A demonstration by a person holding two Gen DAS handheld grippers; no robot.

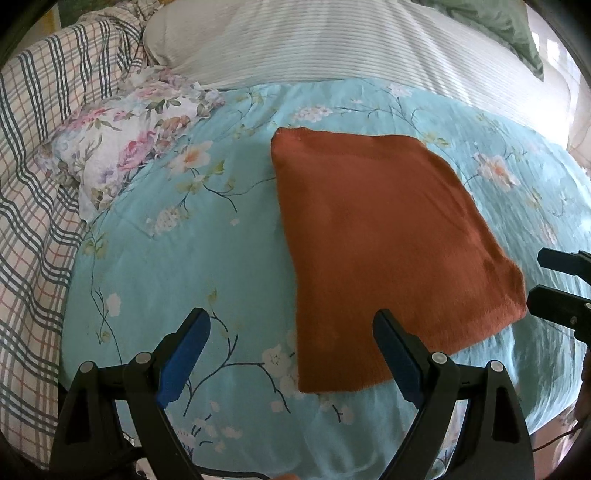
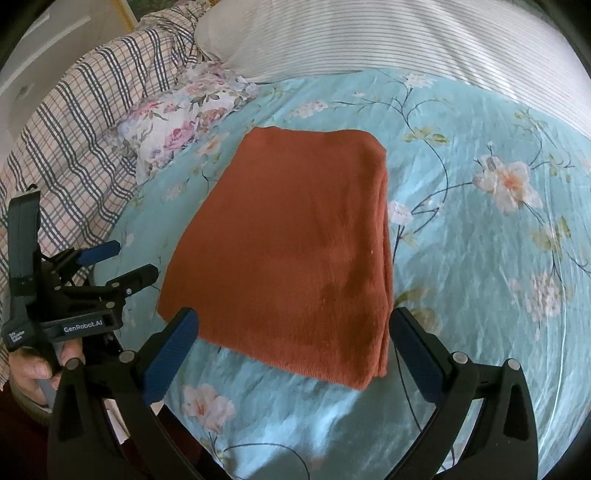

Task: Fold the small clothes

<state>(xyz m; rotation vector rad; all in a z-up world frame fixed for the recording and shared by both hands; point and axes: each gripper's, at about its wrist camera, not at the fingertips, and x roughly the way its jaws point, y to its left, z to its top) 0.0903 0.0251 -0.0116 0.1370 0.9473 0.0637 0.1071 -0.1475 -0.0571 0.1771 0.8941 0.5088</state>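
1. Left wrist view, lower left of the frame: my left tongs are spread wide, released, nothing between the blue pads. One finger hangs over bare bedspread, the other over the near edge of the cloth.
2. Centre of that view: the rust-orange garment lies folded into a flat rectangle on the turquoise floral bedspread, running from upper centre down to lower centre.
3. Upper left there: a floral pillow rests against a plaid blanket; a white striped cover spans the top.
4. Only this view catches the green pillow in the upper right corner.
5. Far right edge: my right tongs poke in, tips parted, just beside the garment's lower right corner.
6. Right wrist view, left edge: here my left tongs show from outside, held in my left hand, fingers apart, close to the garment's left corner. The "GenRobot.AI" label reads only here.
7. Centre: the garment shows stacked layers along its right edge, which the other view hides.
8. Bottom: my right tongs gape wide, empty, straddling the garment's near edge.
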